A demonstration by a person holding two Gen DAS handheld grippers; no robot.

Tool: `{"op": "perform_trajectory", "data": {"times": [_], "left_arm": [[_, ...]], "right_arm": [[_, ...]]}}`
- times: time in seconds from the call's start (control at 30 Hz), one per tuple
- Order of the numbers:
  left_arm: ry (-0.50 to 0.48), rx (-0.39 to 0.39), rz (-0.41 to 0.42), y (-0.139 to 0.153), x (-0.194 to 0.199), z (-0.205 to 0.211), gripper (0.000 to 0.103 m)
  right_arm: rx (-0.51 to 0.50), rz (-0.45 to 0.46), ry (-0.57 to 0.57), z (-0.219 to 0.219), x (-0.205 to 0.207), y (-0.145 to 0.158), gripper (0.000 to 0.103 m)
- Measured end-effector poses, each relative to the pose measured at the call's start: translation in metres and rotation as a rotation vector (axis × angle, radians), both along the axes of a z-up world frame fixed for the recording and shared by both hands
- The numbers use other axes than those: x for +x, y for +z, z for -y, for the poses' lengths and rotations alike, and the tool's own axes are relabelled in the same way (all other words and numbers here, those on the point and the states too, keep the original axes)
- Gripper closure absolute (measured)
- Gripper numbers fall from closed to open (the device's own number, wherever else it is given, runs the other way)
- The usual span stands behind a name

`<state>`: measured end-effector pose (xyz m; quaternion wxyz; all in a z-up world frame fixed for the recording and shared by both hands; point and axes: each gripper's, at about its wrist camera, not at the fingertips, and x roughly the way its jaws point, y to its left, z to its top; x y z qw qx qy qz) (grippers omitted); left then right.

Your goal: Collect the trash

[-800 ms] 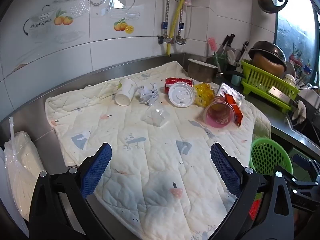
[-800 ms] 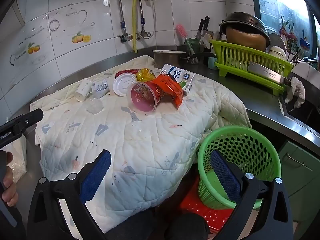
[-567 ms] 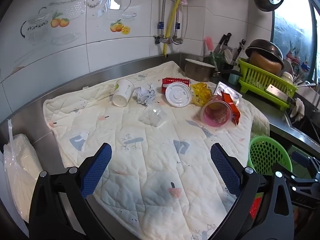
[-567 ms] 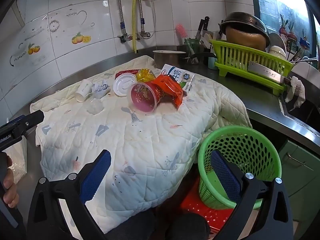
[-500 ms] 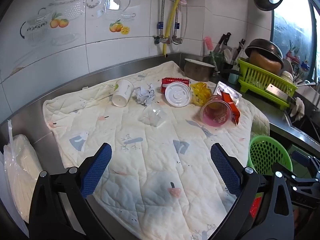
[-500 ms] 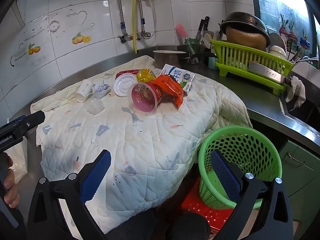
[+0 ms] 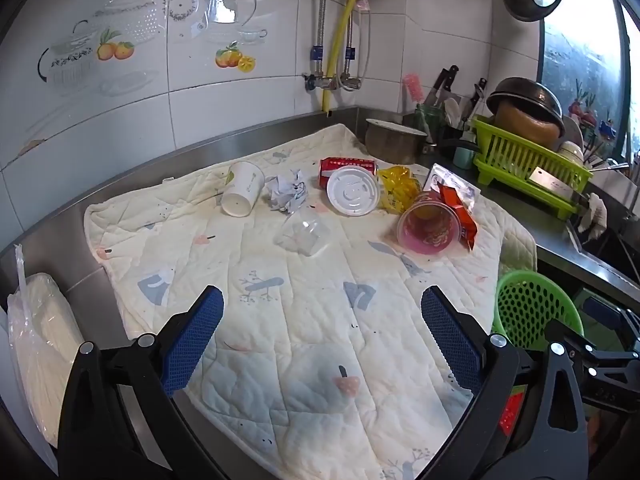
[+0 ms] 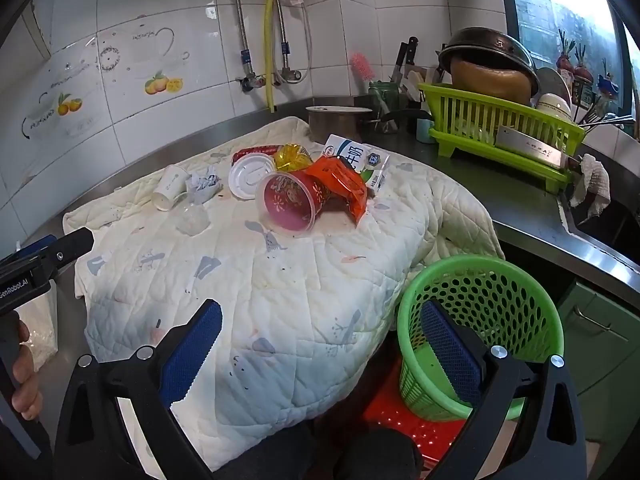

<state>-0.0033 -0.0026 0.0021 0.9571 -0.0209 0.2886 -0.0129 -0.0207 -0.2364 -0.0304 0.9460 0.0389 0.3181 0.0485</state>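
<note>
Barely begun: both tongs, left [image 7: 320, 332] and right [image 8: 320, 344], gaping wide and empty. Trash heaped at far side of quilted mat [image 7: 304, 320] on desk; green basket [image 8: 500, 308] apparently empty.

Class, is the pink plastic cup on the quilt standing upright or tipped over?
Tipped over: the pink cup lies on its side on the quilt, its open mouth facing the camera.

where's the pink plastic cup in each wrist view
Left wrist: pink plastic cup lies on its side right of centre, mouth toward the camera, orange wrapper behind it.
Right wrist: the cup lies just left of centre, upper half.
Shared landmark: white round lid, up and left of the cup in both.
</note>
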Motion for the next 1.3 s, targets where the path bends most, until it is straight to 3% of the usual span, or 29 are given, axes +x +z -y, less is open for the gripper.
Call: {"op": "perform_trajectory", "data": {"times": [0.83, 1.3], "left_arm": [[0.016, 0.034, 0.113, 0.015, -0.014, 0.01, 0.005], [0.027, 0.035, 0.113, 0.015, -0.013, 0.009, 0.005]], "right_arm": [[-0.028, 0.081, -0.044, 0.004, -0.012, 0.021, 0.007], [-0.028, 0.089, -0.047, 0.004, -0.012, 0.023, 0.007]]}}
